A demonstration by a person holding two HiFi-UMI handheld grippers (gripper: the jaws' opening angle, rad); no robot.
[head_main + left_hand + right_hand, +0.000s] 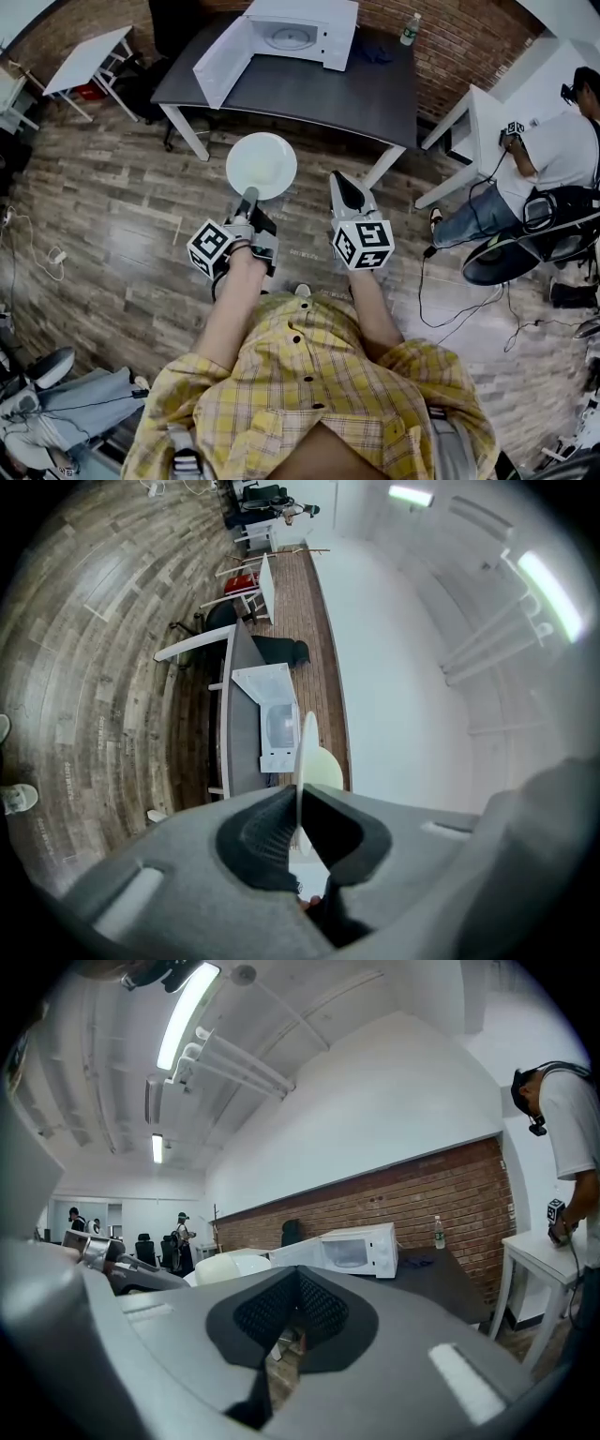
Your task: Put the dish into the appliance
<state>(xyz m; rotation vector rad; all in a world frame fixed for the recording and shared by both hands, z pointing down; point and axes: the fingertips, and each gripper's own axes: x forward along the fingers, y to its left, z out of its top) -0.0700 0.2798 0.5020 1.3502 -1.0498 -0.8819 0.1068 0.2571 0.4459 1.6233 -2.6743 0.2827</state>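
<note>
A person stands on a wooden floor with a gripper in each hand, both pointing level and forward. The left gripper is clamped on the near rim of a white dish, which juts out ahead of its jaws. In the left gripper view the pads pinch the thin rim edge-on. The right gripper, just to the right of the left one, has its jaws closed together with nothing between them.

The task seems to be at an early stage: the dish is in hand but well short of the appliance. A white microwave sits on a dark table ahead of both grippers. Its door is swung wide open and its cavity is exposed. Carrying the dish forward, sliding it inside and letting go all appear to be left.

Bare floor lies between the grippers and the table's near edge, so the way forward looks open. The open door stands out ahead and to the left of the left gripper, an edge to steer the dish around. A seated person is well off to the right of the right gripper.
</note>
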